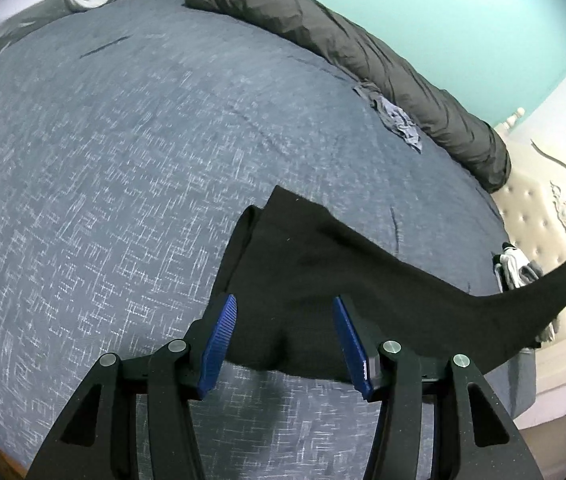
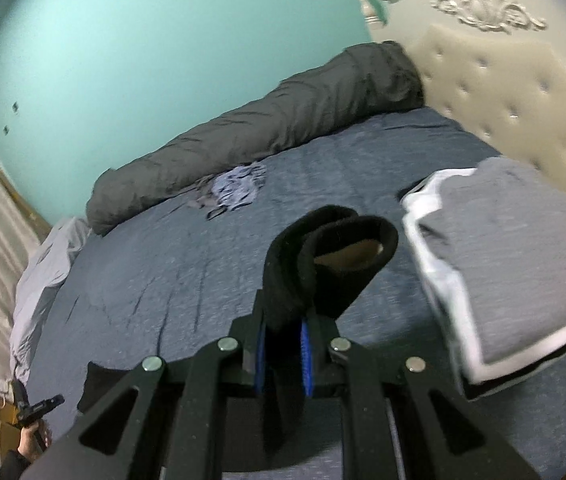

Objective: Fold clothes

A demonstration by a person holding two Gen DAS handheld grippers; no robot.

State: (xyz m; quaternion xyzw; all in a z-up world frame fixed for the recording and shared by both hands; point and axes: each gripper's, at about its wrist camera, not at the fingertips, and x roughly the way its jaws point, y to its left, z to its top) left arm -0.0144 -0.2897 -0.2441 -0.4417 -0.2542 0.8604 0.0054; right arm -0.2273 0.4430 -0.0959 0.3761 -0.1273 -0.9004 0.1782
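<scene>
So the right hand-held gripper (image 2: pixel 286 340) has its blue pads squeezed together on one end of the black garment (image 1: pixel 323 280), and the bunched cloth sticks up past the fingertips in a thick folded loop. The left hand-held gripper (image 1: pixel 285 336) has its jaws standing apart with the near edge of that same garment lying between and just beyond the pads; can't tell if either pad actually touches the cloth. From the left wrist view the garment stretches off to the right, lifted up toward the other gripper, while its far part lies flat on the blue bed cover (image 1: pixel 123 160). Further out there's a stack of folded grey and white clothes (image 2: pixel 515 248) near the tufted cream headboard (image 2: pixel 503 88), a small crumpled bluish item (image 2: pixel 235 192), and a long dark grey rolled duvet (image 2: pixel 251 128) against the teal wall (image 2: pixel 143 40).
</scene>
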